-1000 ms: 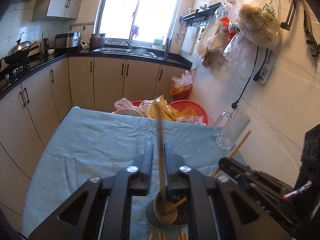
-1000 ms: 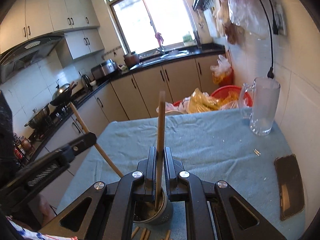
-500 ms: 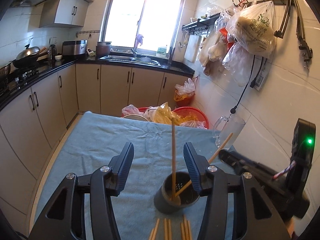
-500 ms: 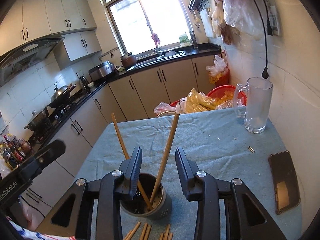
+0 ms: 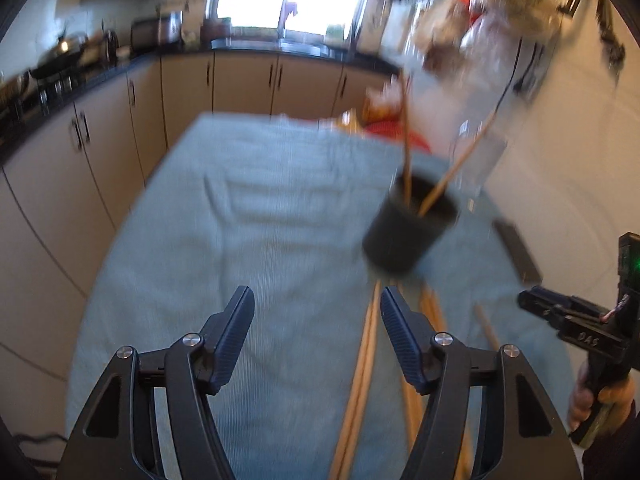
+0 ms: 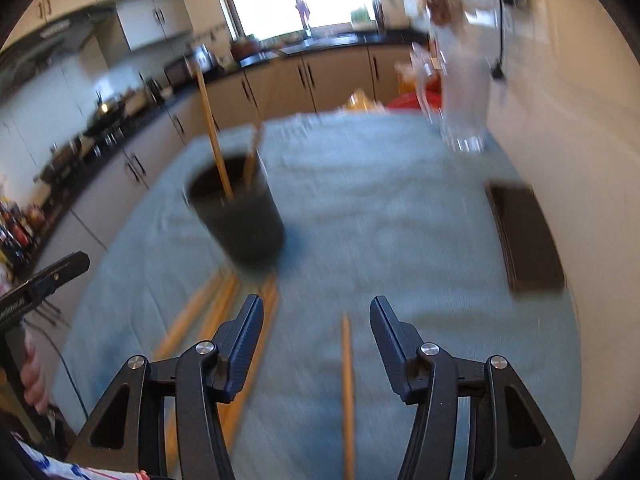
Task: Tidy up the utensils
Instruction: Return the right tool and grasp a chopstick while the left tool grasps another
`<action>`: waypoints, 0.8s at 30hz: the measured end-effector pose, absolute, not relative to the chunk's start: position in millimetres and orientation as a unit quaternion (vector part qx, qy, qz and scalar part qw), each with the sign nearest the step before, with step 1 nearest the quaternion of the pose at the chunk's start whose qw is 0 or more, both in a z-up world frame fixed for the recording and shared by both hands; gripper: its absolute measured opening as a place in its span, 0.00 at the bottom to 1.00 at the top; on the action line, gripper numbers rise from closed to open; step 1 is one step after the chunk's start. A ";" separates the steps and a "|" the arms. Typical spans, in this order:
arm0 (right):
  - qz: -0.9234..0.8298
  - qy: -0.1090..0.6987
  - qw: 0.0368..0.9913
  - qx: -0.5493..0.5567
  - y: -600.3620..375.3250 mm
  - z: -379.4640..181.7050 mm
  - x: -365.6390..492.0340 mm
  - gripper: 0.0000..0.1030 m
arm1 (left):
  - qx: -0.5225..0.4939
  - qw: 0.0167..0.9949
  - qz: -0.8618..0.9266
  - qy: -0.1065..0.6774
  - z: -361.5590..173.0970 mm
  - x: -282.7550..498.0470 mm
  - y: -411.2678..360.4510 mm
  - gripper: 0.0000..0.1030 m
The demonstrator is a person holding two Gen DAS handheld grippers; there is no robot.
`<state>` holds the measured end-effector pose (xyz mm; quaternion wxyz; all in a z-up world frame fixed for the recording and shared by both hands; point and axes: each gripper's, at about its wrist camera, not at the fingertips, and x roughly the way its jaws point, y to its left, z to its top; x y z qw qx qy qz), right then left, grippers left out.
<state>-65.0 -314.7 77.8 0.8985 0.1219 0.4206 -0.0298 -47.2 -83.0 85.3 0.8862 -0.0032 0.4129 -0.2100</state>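
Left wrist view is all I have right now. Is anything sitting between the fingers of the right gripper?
Observer: Yes. The right wrist view shows one chopstick lying on the cloth in the gap of the right gripper. Its fingers are opening and neither touches the stick.
Operator: And the dark slab cut off at my right edge?
Observer: From the right wrist its whole outline shows. It is a flat dark rectangle lying on the cloth, well apart from the holder. It is too blurred to name.
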 end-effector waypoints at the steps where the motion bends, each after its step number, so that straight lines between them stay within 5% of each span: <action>1: -0.032 0.429 0.894 0.123 -317.4 69.5 -72.1 0.58 | 0.004 0.880 -0.211 0.425 73.5 -49.9 -81.6 0.63; 4: -0.039 0.444 0.886 0.131 -323.4 50.4 -90.1 0.58 | 0.028 0.867 -0.221 0.446 49.5 -58.6 -84.8 0.59; 12: -0.046 0.453 0.877 0.153 -332.0 29.0 -107.7 0.58 | 0.095 0.833 -0.277 0.470 15.7 -84.1 -113.0 0.20; 24: -0.047 0.467 0.872 0.139 -322.9 22.9 -98.9 0.58 | 0.142 0.834 -0.233 0.480 7.3 -72.3 -131.9 0.07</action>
